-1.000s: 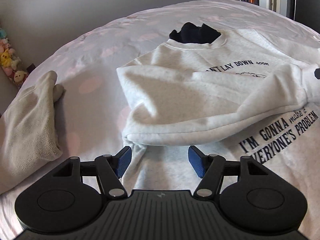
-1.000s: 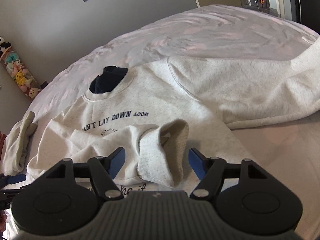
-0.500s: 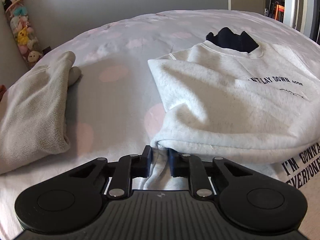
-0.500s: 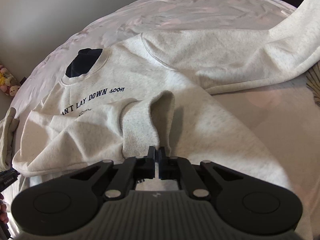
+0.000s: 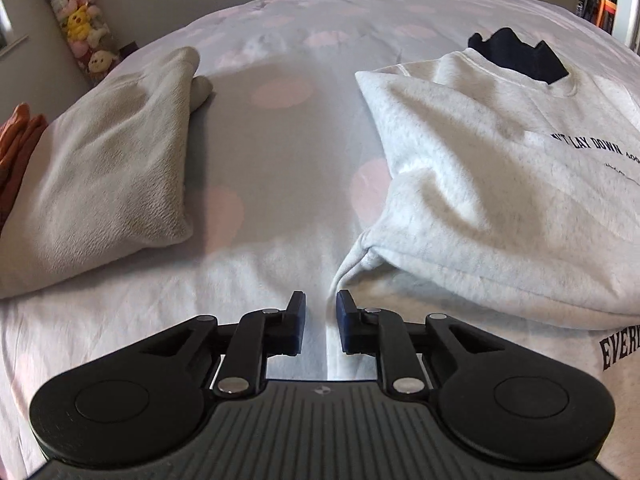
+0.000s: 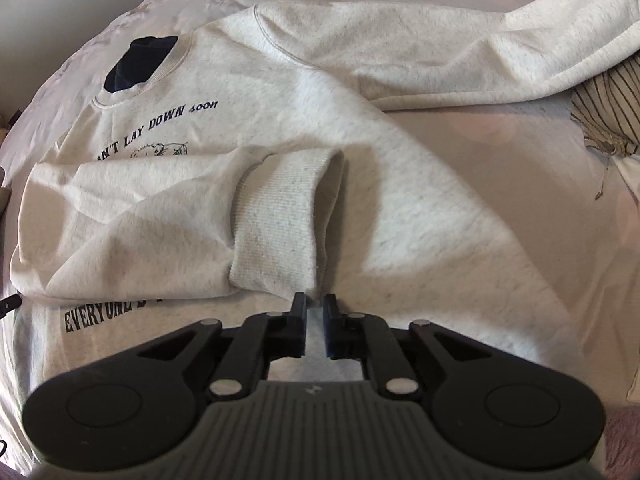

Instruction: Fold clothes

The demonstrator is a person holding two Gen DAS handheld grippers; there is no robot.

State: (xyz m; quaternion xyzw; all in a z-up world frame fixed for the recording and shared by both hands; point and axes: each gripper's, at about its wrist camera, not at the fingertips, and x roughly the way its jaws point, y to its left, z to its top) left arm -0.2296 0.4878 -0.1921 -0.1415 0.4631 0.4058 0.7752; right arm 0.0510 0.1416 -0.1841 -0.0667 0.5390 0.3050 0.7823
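A pale grey sweatshirt (image 5: pixel 480 184) with dark lettering lies face up on the bed. Its left sleeve is folded across the chest, and the ribbed cuff (image 6: pixel 276 220) stands just ahead of my right gripper (image 6: pixel 316 308), which is shut on the cuff's lower corner. The other sleeve (image 6: pixel 480 56) stretches out to the far right. My left gripper (image 5: pixel 320 312) is shut on the sweatshirt's side edge, at the fold below the armpit. A dark garment (image 6: pixel 140 64) shows inside the neck opening.
A folded beige garment (image 5: pixel 108 168) lies on the bed at the left, with an orange-brown one (image 5: pixel 16 152) beyond it. Plush toys (image 5: pixel 80 20) line the wall. Striped fabric (image 6: pixel 612 108) lies at the right. The pink-dotted sheet (image 5: pixel 280 152) shows between the beige garment and the sweatshirt.
Both grippers went from open to shut, the left on the sweatshirt's side edge, the right on the cuff. The left gripper has since drawn leftward and the right one has dropped closer to the cloth.
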